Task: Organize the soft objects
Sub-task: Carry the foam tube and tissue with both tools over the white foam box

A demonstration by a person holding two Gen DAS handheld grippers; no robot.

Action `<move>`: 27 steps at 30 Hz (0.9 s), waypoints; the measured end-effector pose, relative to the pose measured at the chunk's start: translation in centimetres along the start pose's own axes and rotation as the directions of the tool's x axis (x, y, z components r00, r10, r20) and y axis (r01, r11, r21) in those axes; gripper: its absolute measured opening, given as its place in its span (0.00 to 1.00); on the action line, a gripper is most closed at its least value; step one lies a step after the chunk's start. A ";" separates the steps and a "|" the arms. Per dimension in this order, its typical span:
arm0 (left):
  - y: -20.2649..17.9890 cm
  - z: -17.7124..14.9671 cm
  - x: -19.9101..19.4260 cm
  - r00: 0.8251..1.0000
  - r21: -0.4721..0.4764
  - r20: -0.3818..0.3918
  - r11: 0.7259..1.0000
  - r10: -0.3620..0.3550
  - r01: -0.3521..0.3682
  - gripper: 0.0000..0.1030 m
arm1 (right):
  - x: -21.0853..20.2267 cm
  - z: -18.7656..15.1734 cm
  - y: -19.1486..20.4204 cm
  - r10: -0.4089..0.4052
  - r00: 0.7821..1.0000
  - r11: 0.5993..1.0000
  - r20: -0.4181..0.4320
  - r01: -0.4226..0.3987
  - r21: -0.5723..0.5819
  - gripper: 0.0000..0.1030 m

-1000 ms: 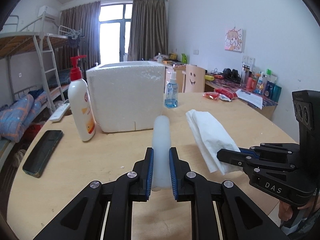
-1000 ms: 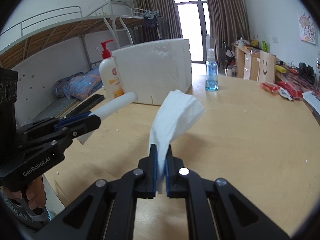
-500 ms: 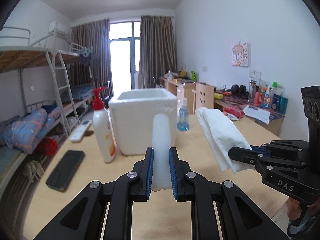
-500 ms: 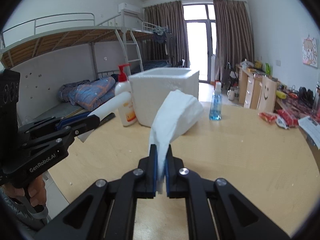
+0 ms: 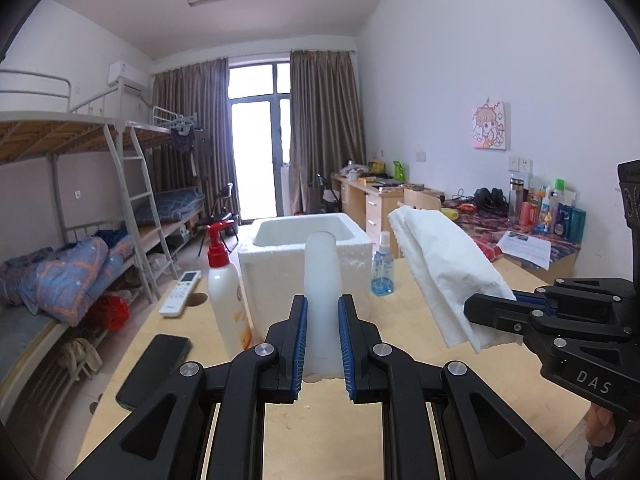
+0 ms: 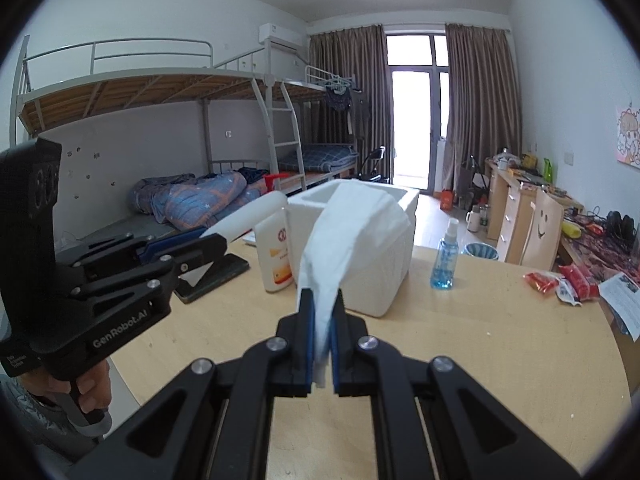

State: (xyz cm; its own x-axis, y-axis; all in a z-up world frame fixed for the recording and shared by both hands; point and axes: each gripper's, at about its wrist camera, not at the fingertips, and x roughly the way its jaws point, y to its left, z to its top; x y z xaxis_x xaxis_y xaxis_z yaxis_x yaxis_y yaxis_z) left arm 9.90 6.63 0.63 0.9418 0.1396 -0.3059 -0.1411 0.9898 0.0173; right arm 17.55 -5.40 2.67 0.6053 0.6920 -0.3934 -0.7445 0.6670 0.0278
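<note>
Black linkage grippers — blue ribbed fingers, silver screws, white "DAS" and "GenRobot.AI" lettering — bare-skinned hand.

On the table, the lotion bottle stands at the foam box's nine o'clock. The spray bottle stands at its three. The phone lies at seven.

Light wood worktop, rounded edge. Sitting on it: a white foam box with its top open, a white pump bottle with a red top right beside it, and a small blue spray bottle on the box's other side. Dark phone and a white remote lie toward the bunk side, red snack packets and a printed sheet opposite.
</note>
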 end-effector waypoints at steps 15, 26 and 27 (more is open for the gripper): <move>1.1 1.8 2.1 1.000 -0.026 -0.011 0.999 0.019 -0.019 0.16 | 2.4 2.1 -1.1 0.016 1.000 1.000 -0.009 -0.016 0.015 0.09; 1.4 3.3 3.4 1.000 -0.012 -0.001 1.000 0.025 -0.025 0.16 | 3.0 3.7 -1.4 -0.002 1.000 1.000 -0.001 0.002 -0.002 0.09; 1.5 3.4 3.5 1.000 -0.010 0.000 1.000 0.025 -0.025 0.16 | 3.1 3.9 -1.3 -0.001 1.000 1.000 0.000 0.001 -0.009 0.09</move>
State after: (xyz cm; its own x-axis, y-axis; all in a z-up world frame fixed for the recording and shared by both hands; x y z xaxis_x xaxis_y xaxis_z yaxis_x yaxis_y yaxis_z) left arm 14.01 8.65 2.81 0.9379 0.1639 -0.3057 -0.1674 0.9858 0.0150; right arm 21.48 -3.06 5.00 0.6065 0.6912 -0.3930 -0.7461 0.6655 0.0191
